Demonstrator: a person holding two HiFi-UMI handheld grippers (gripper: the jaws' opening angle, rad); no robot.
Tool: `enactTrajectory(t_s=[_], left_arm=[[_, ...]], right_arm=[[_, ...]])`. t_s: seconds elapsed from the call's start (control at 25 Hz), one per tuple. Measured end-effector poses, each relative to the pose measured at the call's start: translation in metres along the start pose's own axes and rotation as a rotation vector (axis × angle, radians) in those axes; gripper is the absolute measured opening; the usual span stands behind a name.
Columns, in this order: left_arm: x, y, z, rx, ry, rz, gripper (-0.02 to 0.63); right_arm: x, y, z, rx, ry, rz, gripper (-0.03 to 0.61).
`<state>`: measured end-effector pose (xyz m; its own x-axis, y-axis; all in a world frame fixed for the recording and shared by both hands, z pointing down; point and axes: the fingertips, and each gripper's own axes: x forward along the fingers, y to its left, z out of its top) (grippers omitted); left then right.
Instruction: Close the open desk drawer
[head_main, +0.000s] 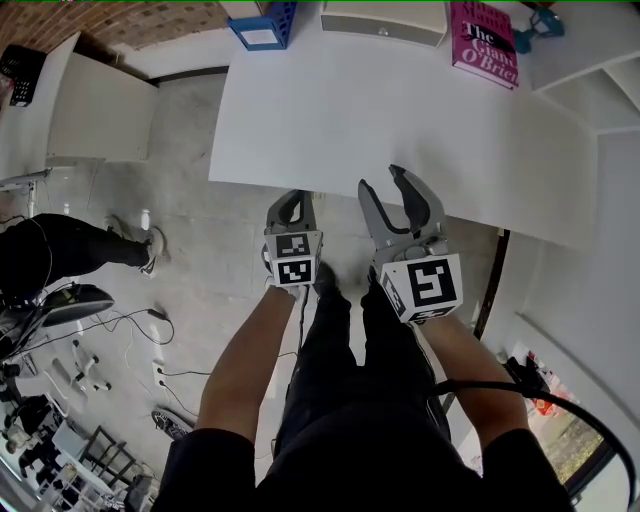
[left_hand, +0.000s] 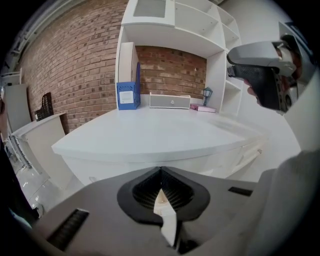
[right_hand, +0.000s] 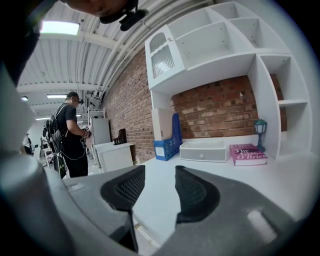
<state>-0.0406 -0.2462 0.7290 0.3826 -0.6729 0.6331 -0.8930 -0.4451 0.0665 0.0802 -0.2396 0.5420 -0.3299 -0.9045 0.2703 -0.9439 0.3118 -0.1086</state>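
The white desk (head_main: 380, 110) lies below me, its front edge just ahead of both grippers. In the left gripper view the desk's white front (left_hand: 150, 162) shows under the top, with faint seams at the right; I cannot make out a drawer standing out. My left gripper (head_main: 292, 205) (left_hand: 161, 172) is shut with nothing in it, its tips just short of the desk edge. My right gripper (head_main: 380, 182) (right_hand: 160, 172) is open and empty, with its tips over the desk edge. It also shows as a grey body (left_hand: 265, 75) in the left gripper view.
At the back of the desk stand a blue file holder (head_main: 265, 22), a small grey drawer box (head_main: 383, 22), a pink book (head_main: 483, 42) and a little teal lamp (right_hand: 260, 131). White shelves (right_hand: 220, 45) rise above. A white cabinet (head_main: 100, 110) stands left. A person (right_hand: 72, 135) stands far left.
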Motion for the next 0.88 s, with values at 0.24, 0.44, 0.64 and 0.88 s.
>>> enactTrajectory(t_s=[0.24, 0.44, 0.64, 0.88], left_arm=[[0.001, -0.001, -0.002, 0.001, -0.008, 0.008, 0.0], [-0.026, 0.001, -0.013, -0.09, 0.018, -0.008, 0.0], [-0.066, 0.006, 0.026, -0.074, -0.086, 0.01, 0.0], [-0.118, 0.002, 0.118, 0.013, -0.306, 0.016, 0.0]], right_arm=[[0.001, -0.001, 0.003, -0.007, -0.004, 0.005, 0.19], [-0.001, 0.002, 0.011, -0.02, -0.007, 0.01, 0.188], [-0.006, 0.01, 0.028, -0.05, -0.026, 0.033, 0.181], [-0.019, 0.021, 0.056, -0.067, -0.066, 0.046, 0.176]])
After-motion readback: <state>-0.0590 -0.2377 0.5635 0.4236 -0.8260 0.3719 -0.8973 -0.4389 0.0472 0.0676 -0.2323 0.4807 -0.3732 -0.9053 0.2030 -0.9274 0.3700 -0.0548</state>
